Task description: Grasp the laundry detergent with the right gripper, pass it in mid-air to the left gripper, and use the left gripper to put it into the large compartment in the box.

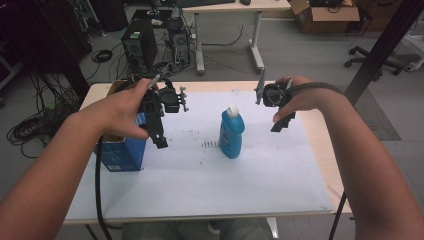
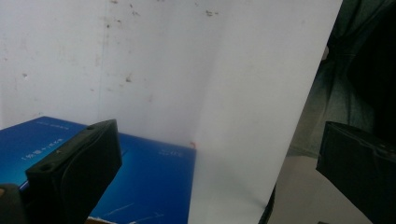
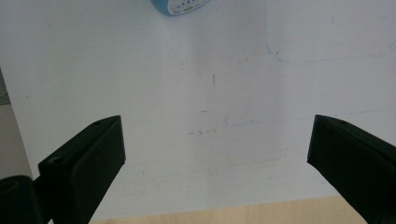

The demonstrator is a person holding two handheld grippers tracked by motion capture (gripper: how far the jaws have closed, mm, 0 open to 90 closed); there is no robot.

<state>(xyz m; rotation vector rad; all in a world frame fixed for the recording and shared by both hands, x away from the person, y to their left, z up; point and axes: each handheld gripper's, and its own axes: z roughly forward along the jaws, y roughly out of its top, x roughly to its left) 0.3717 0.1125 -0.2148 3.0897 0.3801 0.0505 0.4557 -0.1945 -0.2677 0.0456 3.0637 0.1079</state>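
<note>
Both held up in the air above the light wooden bench (image 1: 320, 150), which bears a white sheet (image 1: 270, 170) across most of its top.

Left hand-held gripper (image 1: 161, 137): gripped in the left hand (image 1: 122, 107), raised over the bench's left side, jaws pointing down and spread wide with nothing between them. Seen in the left gripper view hanging above the blue cardboard box (image 2: 154, 182), apart from it, with the sheet's edge running down to the right.

Right hand-held gripper (image 1: 282, 122): gripped in the right hand (image 1: 300, 97), raised toward the bench's far right corner, jaws likewise spread wide and bare. Seen in the right gripper view looking down on the marked white sheet, a strip of bare wood at the bottom edge.

Blue plastic bottle with a white cap (image 1: 231, 132): standing upright on the sheet near the bench's middle, between the two tools and well apart from each, its base just showing at the top of the right gripper view (image 3: 180, 5).

Blue cardboard box: standing at the bench's left edge, top flaps open, partly behind the left forearm.
</note>
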